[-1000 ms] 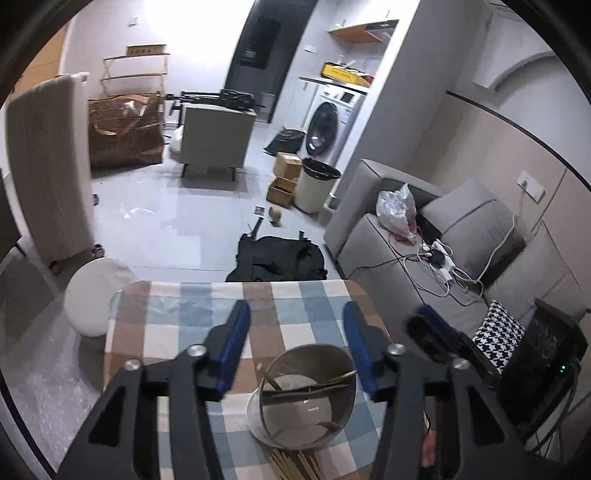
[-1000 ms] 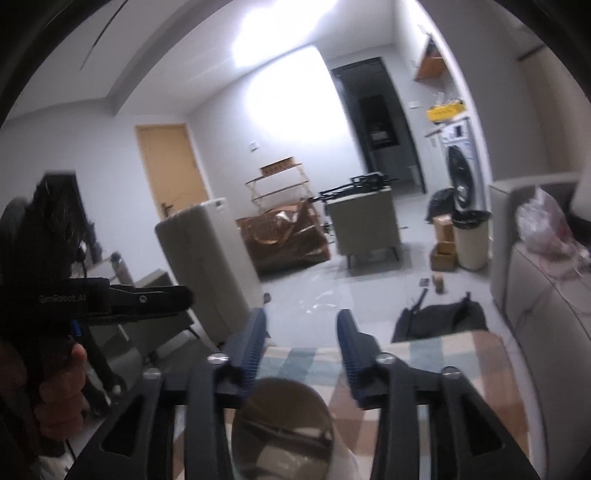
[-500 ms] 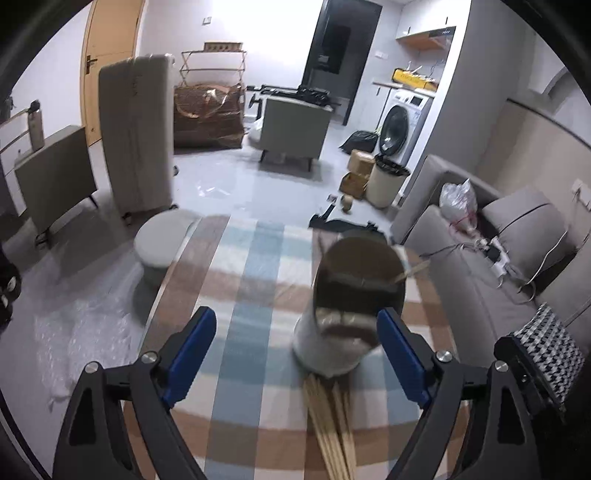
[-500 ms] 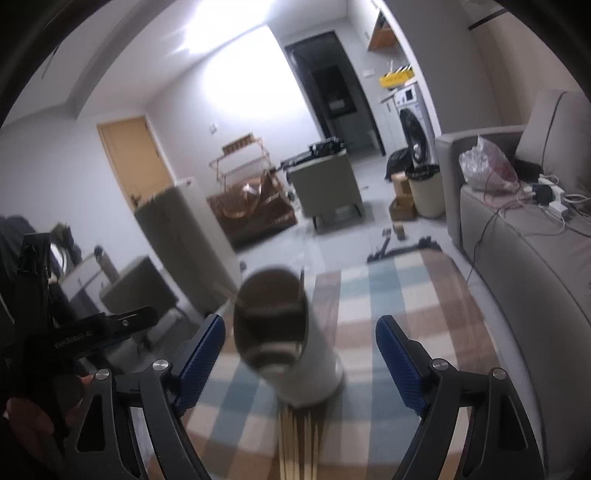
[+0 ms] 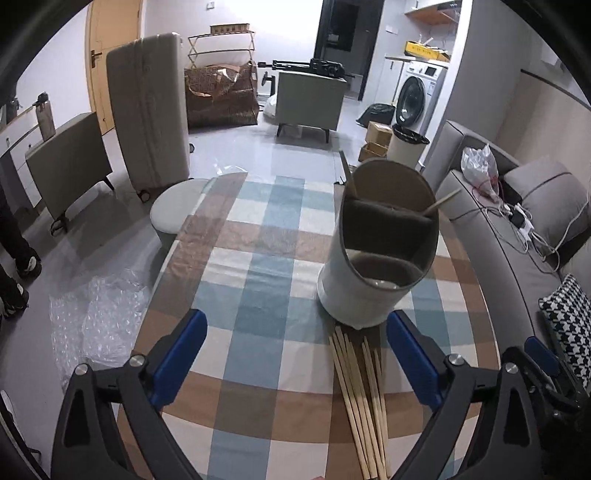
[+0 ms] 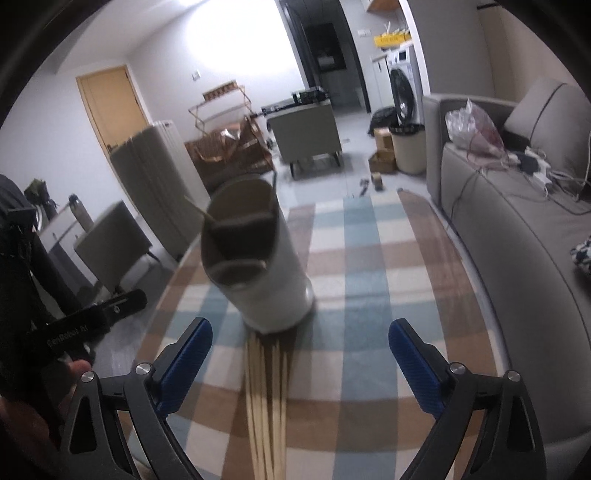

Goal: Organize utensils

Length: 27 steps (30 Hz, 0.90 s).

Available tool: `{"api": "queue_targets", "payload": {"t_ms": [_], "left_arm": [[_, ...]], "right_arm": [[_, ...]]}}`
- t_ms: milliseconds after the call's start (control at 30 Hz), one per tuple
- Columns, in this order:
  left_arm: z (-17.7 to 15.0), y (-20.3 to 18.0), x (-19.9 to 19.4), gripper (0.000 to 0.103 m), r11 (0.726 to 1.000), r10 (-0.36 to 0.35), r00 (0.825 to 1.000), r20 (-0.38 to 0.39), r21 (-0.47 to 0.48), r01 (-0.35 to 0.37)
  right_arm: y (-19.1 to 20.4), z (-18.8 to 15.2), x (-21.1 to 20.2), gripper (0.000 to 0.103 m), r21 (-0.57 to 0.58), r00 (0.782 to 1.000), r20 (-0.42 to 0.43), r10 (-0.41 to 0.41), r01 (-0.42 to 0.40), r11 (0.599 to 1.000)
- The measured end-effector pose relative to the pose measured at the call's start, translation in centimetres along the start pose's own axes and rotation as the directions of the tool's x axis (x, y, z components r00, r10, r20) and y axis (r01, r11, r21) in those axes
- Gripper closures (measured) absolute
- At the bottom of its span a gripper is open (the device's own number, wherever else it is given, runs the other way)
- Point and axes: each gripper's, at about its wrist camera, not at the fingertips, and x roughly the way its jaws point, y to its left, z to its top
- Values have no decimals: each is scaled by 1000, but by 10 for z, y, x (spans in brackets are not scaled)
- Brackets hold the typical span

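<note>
Left claw [image 5: 295,347] opening, empty, utensil holder [image 5: 380,254], chopsticks [image 5: 364,398] on checked tablecloth [image 5: 258,295]

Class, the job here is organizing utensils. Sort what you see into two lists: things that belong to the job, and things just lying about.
Belongs to the job:
- chopsticks lying on the table
- holder, with two sticks already in it

Lying about:
- suitcase
- stool
- bubble wrap
- sofa
- washing machine

Dim room, back wall [image 6: 236,33] glare, fisheye-bent edges, right view motion-blurred.

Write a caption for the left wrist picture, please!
Left claw opening, empty, above loose chopsticks beside a white utensil holder on a checked tablecloth.
</note>
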Motion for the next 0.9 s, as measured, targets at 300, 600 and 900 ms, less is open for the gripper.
{"api": "queue_targets", "payload": {"t_ms": [300, 600, 900], "left_arm": [[-9, 9, 3, 8, 999, 23, 1000, -10, 22, -23], [-8, 34, 21, 8, 997, 71, 993, -91, -18, -73], [-7, 49, 32, 8, 996, 42, 987, -156, -65, -53]], "right_arm": [[4, -11, 35, 5, -22, 991, -137, -11, 8, 1000], [-3, -12, 87, 54, 7, 963, -269, -20, 22, 1000], [19, -28, 138, 76, -79, 902, -429, -49, 17, 997]]}}
